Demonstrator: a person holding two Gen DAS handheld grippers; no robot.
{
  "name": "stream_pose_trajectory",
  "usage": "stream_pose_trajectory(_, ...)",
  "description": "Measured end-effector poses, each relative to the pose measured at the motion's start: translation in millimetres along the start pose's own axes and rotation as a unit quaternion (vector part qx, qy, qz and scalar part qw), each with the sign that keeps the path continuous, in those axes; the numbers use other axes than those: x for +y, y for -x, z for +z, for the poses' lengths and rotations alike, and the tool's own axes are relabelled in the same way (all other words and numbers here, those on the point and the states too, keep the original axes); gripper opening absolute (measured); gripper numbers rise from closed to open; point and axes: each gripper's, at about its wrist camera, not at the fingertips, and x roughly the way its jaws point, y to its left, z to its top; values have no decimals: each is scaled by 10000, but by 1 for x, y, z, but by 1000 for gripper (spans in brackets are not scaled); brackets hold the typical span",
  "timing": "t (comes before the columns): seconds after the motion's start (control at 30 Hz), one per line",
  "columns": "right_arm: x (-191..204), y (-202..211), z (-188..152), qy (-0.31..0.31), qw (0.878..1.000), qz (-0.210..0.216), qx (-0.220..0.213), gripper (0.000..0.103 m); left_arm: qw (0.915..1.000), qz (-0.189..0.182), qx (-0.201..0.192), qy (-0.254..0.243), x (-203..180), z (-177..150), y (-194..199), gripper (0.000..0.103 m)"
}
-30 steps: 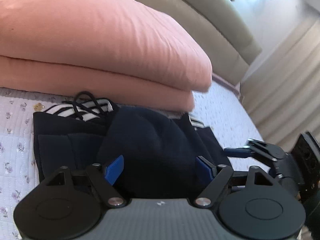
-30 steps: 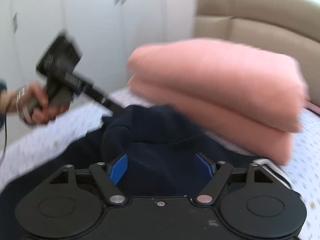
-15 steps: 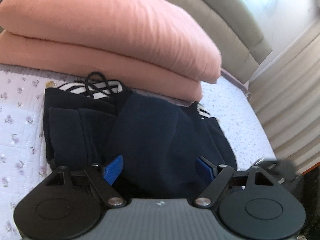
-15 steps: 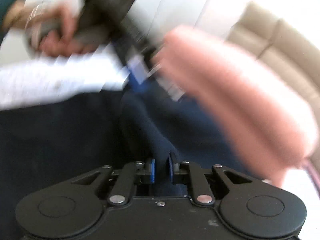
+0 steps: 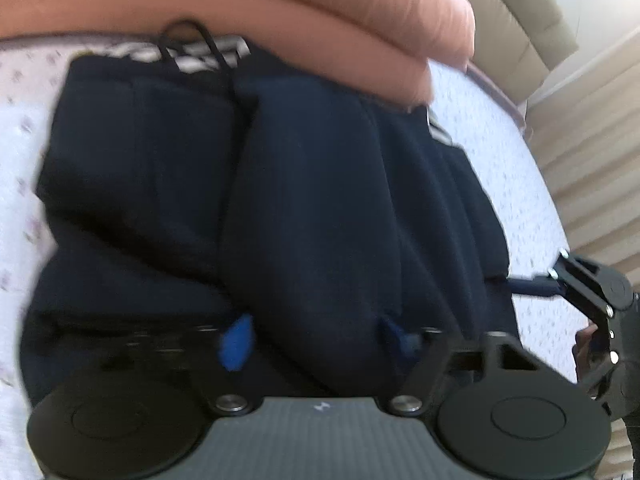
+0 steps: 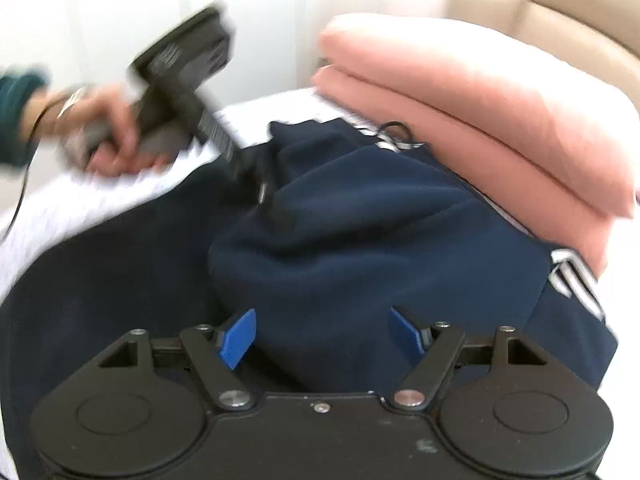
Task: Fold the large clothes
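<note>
Navy garment [image 5: 320, 208]: lying bunched on bed [image 5: 520, 184], against pink blanket stack [image 5: 280, 12]. Left gripper [image 5: 316, 338]: fingers closing around a fold, lower than before. Right gripper [image 6: 320, 334]: fingers reopening wide, fold released.

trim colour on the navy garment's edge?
White and dark stripes on the trim; clearest in the right wrist view.

Matt navy cloth garment [image 5: 320, 200]
</note>
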Motion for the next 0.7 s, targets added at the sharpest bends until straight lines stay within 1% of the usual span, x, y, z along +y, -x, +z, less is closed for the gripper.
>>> stream_pose_trajectory(0.03,0,-12,1,-62,9997,-94,196,87,10000,-2,25,-24,-2,-4,-1,43)
stream_pose_trajectory(0.07,2,-26,-1,-122,9984,-213,518,88,10000,55,-36,-47,-4,-8,1,41)
stream_pose_trajectory(0.1,0,-42,-7,-277,9937,-360,1022,88,9998,158,-126,-65,-3,-12,6,37)
stream_pose_trajectory(0.13,-8,-52,-11,-485,9887,-476,1334,89,9994,312,-167,-31,-1,-16,9,32)
stream_pose_trajectory(0.17,-12,-51,-18,-685,9876,-525,1310,93,9989,439,-168,26,3,-19,11,32)
stream_pose_trajectory(0.23,-12,-49,-28,-575,9847,-775,1452,93,9987,484,-179,44,10,-28,14,33)
stream_pose_trajectory(0.27,-13,-48,-27,-658,9842,-765,1455,95,9988,450,-210,47,11,-30,16,35)
stream_pose_trajectory(0.3,-18,-44,-29,-909,9826,-665,1480,94,9988,416,-250,56,10,-33,18,37)
stream_pose_trajectory(0.33,-24,-39,-31,-1107,9826,-546,1384,94,9988,386,-299,72,8,-35,21,45)
stream_pose_trajectory(0.37,-28,-29,-36,-1230,9837,-497,1216,94,9988,357,-327,77,7,-38,26,58)
stream_pose_trajectory(0.4,-34,-16,-41,-1362,9845,-512,976,94,9988,334,-357,79,5,-42,32,65)
stream_pose_trajectory(0.43,-38,-4,-46,-1510,9843,-557,724,94,9986,311,-414,69,4,-48,39,78)
stream_pose_trajectory(0.47,-43,3,-50,-1659,9830,-594,525,95,9983,319,-495,43,4,-55,47,86)
stream_pose_trajectory(0.5,-45,13,-59,-1822,9807,-623,336,96,9978,378,-540,21,3,-62,55,88)
stream_pose_trajectory(0.53,-43,30,-75,-1939,9787,-651,179,96,9975,443,-552,20,4,-68,61,89)
stream_pose_trajectory(0.6,-53,42,-98,-2023,9765,-724,145,96,9966,576,-593,57,7,-84,74,89)
stream_pose_trajectory(0.7,-57,55,-117,-2339,9675,-961,74,96,9950,647,-697,292,23,-108,91,88)
